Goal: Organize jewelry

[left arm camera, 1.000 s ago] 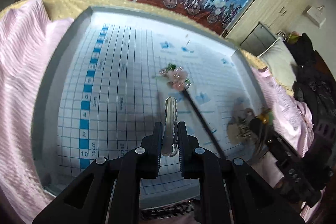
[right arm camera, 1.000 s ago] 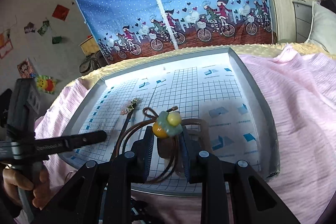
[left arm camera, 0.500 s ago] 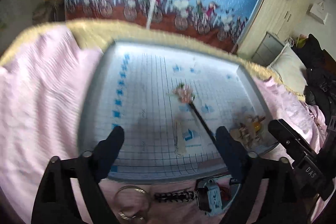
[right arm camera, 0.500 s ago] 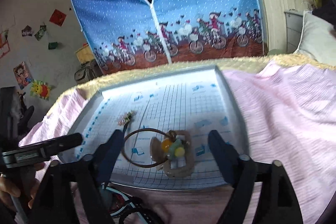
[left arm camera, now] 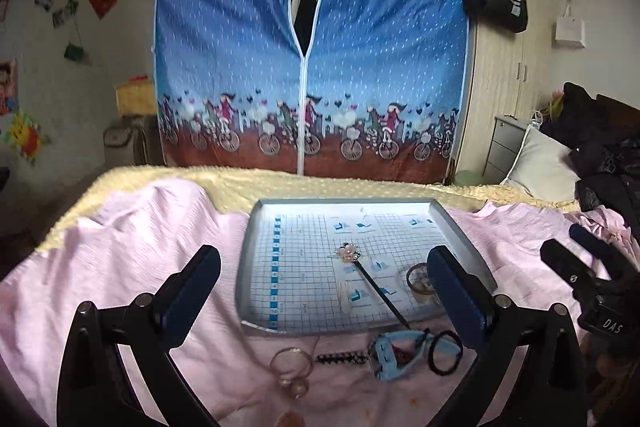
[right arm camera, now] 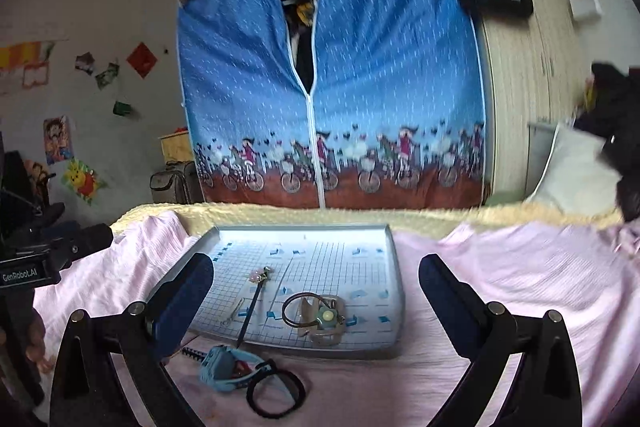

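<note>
Grippers, left (left arm camera: pixel 322 291) and right (right arm camera: pixel 316 291), both gape wide and empty, so dip low for the bangle (left arm camera: pixel 291 360) off the pink sheet (left arm camera: pixel 120 259), then set it in the tray (left arm camera: pixel 246 267)

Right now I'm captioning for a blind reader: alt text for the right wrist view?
Open right tongs hover over a gridded tray on pink bedding, holding a flower hair stick, a pale clip and a brown cord charm; a black hair tie lies outside.

Lighting: soft, even daylight; room moderately dim. Glare: pale sheen along tray (left arm camera: pixel 344 205) far rim. Distortion: strong fisheye bending, black vignette at corners. Blur: right-wrist view smeared toward right edge; left-wrist view sharper.
</note>
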Available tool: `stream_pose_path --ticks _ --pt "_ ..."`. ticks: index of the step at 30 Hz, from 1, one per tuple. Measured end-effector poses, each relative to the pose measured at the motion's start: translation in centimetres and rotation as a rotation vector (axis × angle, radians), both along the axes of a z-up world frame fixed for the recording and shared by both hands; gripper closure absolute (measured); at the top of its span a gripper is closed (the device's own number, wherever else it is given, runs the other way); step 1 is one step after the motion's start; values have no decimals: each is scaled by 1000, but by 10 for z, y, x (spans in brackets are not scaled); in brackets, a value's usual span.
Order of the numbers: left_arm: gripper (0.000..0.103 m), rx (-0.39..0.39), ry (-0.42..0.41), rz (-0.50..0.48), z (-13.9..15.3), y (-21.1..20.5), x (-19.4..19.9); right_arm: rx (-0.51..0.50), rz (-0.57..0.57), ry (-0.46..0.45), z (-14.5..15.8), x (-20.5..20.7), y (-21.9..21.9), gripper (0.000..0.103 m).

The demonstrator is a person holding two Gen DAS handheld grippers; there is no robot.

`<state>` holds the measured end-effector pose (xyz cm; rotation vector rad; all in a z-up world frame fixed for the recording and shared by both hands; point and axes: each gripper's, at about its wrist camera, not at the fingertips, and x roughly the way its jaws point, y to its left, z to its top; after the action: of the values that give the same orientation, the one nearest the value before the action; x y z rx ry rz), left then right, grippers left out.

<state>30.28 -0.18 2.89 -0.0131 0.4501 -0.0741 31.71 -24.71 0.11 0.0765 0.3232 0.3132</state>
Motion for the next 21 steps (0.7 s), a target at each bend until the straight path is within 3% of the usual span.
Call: stream_pose_path --ticks 5,8,14,19,21 --pt "2 54 -105 -16 13 -9 -42 -13 4 -38 13 -38 1 0" --pt "2 73 -128 -27 16 -13 -61 -5 10 -41 13 -58 0 0" --pt "2 93 -118 -58 2 -9 -87 14 26 27 -2 -91 0 0" --pt "2 89 -47 -65 -22 3 -104 8 28 112 -14 -107 8 0" --pt "2 85 17 -65 -36 8 -102 5 34 177 -24 -104 13 0"
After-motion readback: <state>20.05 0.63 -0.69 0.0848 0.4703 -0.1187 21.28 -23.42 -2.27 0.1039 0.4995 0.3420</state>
